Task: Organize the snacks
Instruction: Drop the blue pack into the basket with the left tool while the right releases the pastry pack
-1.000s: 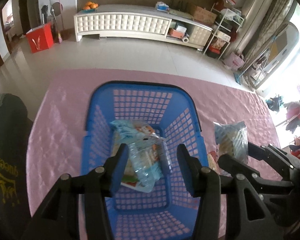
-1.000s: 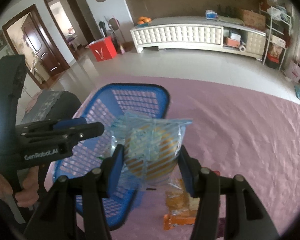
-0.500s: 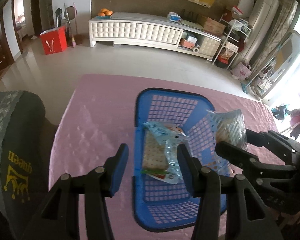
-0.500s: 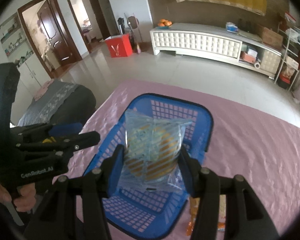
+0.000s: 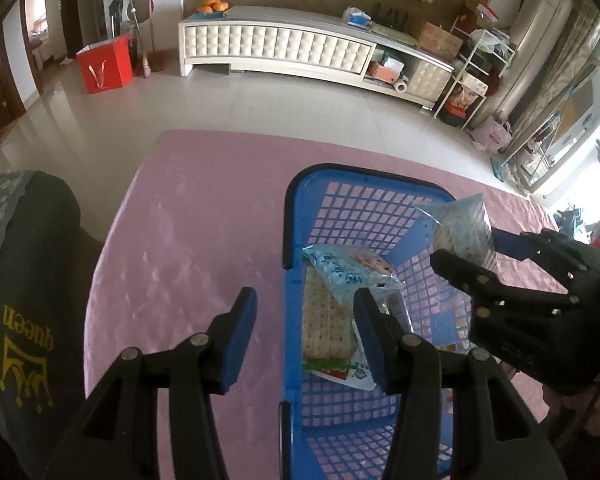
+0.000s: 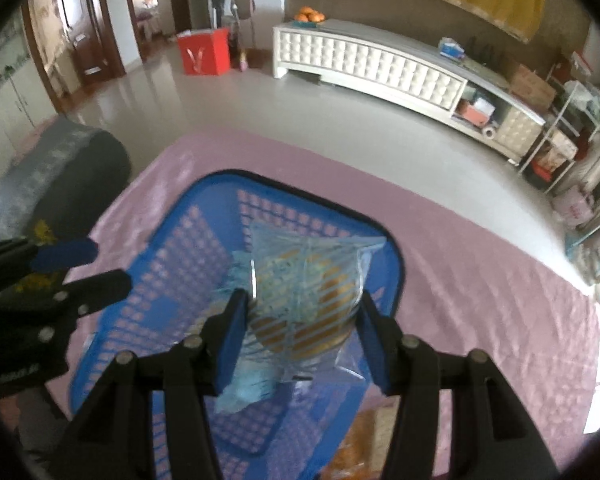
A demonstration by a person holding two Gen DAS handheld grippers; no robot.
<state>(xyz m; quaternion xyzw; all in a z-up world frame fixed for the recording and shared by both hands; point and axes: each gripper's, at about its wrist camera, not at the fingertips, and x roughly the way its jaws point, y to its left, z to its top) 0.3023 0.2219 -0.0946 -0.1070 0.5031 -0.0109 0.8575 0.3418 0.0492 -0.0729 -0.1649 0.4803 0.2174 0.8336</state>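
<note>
The right gripper, clamped on a clear striped snack bag, holds it over the blue basket; better to lower it well inside the rim before letting go, toward the bare mesh at 12 o'clock beyond the cracker packet. The left gripper hangs apart and empty astride the basket's 9 o'clock wall, leaving that descent open. The pink tablecloth offers clear room leftward.
</note>
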